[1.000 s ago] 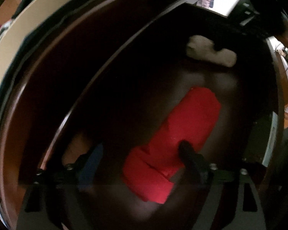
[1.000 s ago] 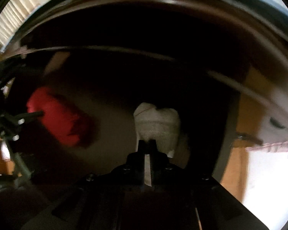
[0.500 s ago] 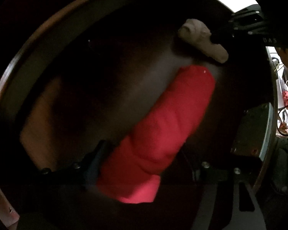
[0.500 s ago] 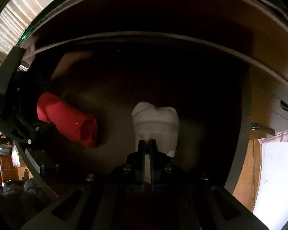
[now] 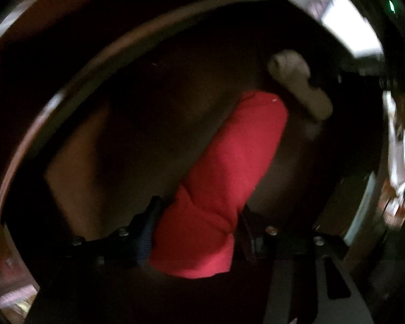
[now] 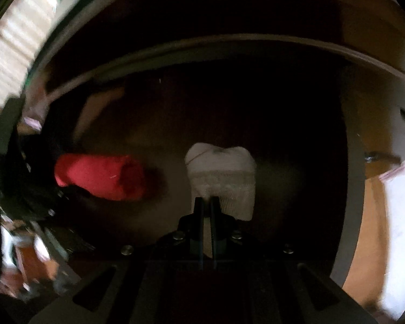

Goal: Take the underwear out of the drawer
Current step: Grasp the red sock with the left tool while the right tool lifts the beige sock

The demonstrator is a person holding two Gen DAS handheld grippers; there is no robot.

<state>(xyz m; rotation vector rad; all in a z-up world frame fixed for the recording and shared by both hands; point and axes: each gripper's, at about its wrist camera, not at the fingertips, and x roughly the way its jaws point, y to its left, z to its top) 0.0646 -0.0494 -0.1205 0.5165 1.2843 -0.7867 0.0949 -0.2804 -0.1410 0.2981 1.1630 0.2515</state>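
A red rolled underwear (image 5: 229, 167) lies on the floor of the dark wooden drawer (image 5: 75, 140). My left gripper (image 5: 199, 213) points down at its near end. Its jaws are closing, with a finger against each side of the roll. A white rolled underwear (image 6: 221, 172) lies to the right of the red roll (image 6: 100, 175) in the right wrist view. My right gripper (image 6: 207, 201) is shut on the white roll's near edge, with white fabric showing between its fingers. The left wrist view also catches the white roll (image 5: 297, 86), at the upper right.
The drawer's curved rim (image 6: 229, 43) and dark walls close in all around both grippers. Bare drawer floor (image 5: 148, 135) lies left of the red roll. Outside the drawer at the right are a pale wall and wooden furniture (image 6: 375, 216).
My left gripper's fingers have come in from wide apart to both sides of the red roll, and the wrist has rolled. My right gripper stays shut on the white roll.
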